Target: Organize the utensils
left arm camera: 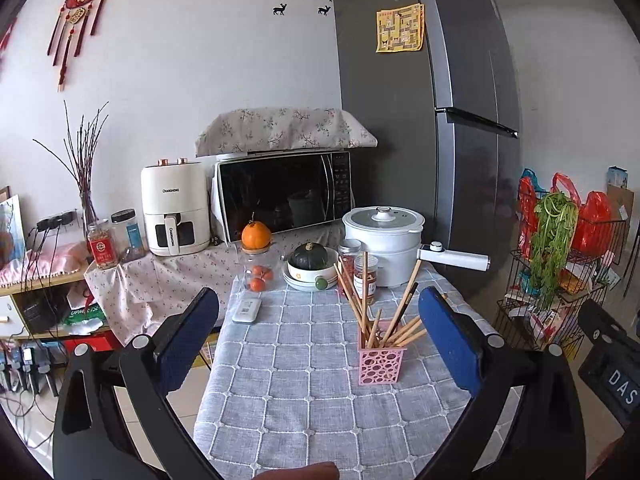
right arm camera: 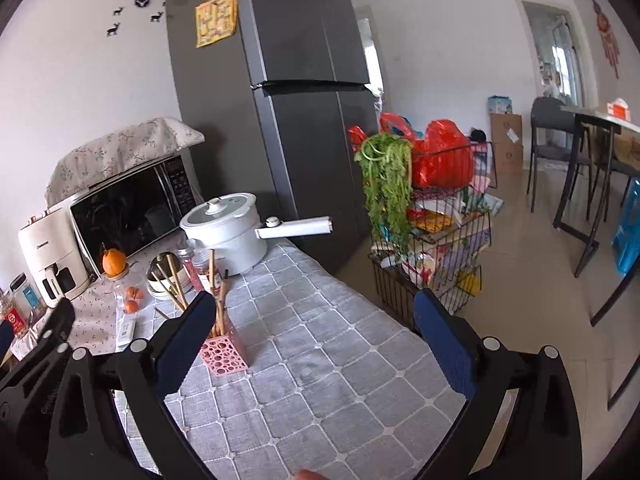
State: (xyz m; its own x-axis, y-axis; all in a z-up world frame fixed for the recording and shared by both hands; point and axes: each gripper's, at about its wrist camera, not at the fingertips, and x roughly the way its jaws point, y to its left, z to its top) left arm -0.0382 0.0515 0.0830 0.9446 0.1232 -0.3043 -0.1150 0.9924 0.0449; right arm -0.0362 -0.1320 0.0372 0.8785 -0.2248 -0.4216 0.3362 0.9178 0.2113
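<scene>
Table under a grey checked cloth, loaded mostly at its far end.
On the tablecloth [left arm camera: 304, 364] stand a pink perforated holder [left arm camera: 379, 363] full of chopsticks [left arm camera: 394, 320], a white remote [left arm camera: 247, 309], a clear jar [left arm camera: 258, 268] of small oranges topped by one large orange [left arm camera: 256, 234], stacked bowls [left arm camera: 308, 276] carrying a green squash [left arm camera: 309, 255], two spice jars [left arm camera: 357, 270] and a white electric pot [left arm camera: 385, 236].

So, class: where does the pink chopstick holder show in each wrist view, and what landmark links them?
Left wrist: pink chopstick holder right of centre, on the grey cloth.
Right wrist: pink chopstick holder lower left, behind the left pad.
Shared landmark: white electric pot behind it.
</scene>
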